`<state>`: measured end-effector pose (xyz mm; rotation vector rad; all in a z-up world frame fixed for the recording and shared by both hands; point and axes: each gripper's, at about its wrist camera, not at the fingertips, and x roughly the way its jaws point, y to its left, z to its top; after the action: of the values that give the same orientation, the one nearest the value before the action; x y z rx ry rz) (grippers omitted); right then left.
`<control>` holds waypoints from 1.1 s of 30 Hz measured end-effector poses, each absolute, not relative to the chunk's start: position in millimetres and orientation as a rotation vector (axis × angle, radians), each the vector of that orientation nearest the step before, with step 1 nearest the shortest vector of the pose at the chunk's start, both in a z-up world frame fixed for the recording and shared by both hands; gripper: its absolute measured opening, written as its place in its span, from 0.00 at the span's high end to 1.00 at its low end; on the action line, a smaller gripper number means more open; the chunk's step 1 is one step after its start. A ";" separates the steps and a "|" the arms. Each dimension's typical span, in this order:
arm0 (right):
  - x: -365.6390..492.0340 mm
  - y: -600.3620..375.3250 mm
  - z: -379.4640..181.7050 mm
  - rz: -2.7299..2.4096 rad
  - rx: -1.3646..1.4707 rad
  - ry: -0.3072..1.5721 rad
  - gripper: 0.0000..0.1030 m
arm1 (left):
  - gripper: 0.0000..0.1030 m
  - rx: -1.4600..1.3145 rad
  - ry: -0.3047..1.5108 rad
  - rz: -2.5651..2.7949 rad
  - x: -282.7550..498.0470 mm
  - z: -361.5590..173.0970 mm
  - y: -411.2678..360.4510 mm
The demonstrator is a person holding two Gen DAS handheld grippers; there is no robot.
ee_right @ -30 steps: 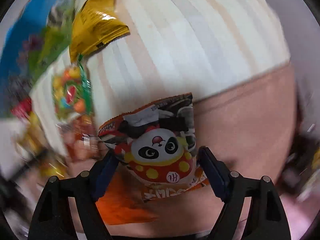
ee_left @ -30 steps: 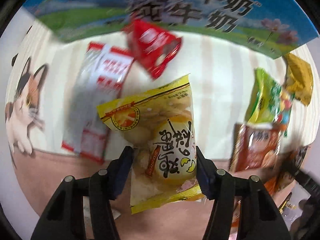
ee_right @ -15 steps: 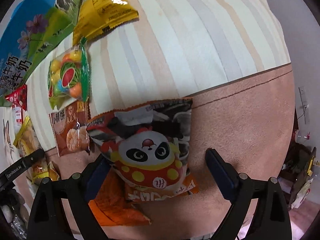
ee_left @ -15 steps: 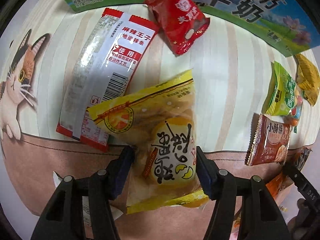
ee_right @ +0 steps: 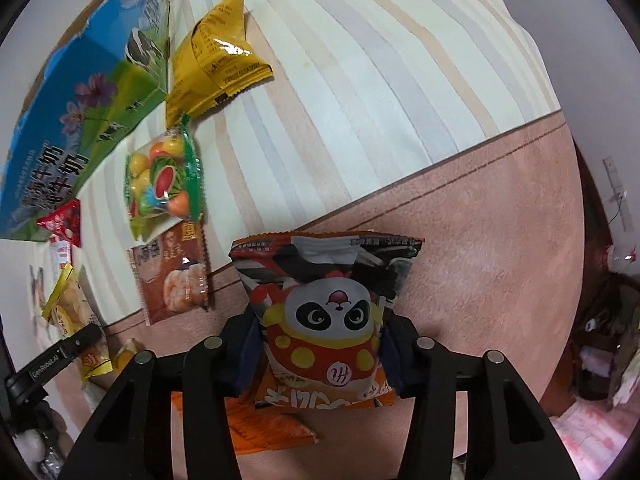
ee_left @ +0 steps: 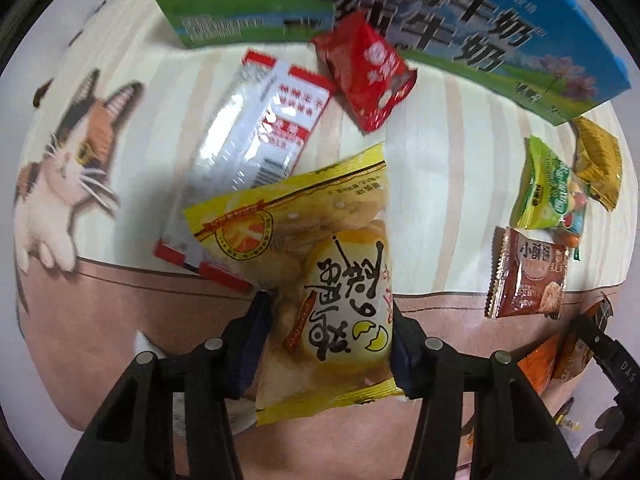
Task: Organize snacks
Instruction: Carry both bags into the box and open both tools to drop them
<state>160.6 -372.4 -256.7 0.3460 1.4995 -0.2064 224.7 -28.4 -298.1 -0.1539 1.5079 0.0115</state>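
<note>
1. Two snack packets were in hand at once. The left gripper [ee_left: 326, 336] had its jaws closing on a yellow egg-pastry packet [ee_left: 320, 276], pads pressed against both long edges; the right gripper [ee_right: 320, 350] had its jaws closing on a panda-print packet [ee_right: 328, 312] in the same way.
2. Step in hand, as judged: the pick-up, both packets being gripped over the pink border of the striped cloth [ee_right: 380, 80].
3. Next move likely calls for carrying each packet toward the row at 10 to 12 o'clock beside the blue milk carton [ee_left: 500, 36], keeping the grip firm.
4. Yellow packet: long axis ran 6 to 12 o'clock, print upside down. Panda packet: same axis, sealed top edge at 12.
</note>
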 end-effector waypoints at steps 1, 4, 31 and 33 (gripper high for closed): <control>160.9 -372.3 -254.0 -0.198 0.355 1.496 0.50 | 0.51 -0.148 1.500 0.008 224.0 -293.4 -27.6; 161.4 -371.6 -238.6 -0.179 0.380 1.481 0.51 | 0.51 -0.130 1.465 0.001 221.7 -275.5 -26.8; 389.7 -183.1 -114.8 0.266 0.296 1.328 0.51 | 0.51 -0.189 1.362 -0.096 420.4 -128.4 27.5; 404.0 -170.8 -125.6 0.267 0.277 1.356 0.51 | 0.51 -0.209 1.428 -0.099 440.5 -143.8 35.1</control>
<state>404.0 -170.8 -125.6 0.2766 1.3558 0.2666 440.5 35.1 -143.8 -0.2094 1.4275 -0.0993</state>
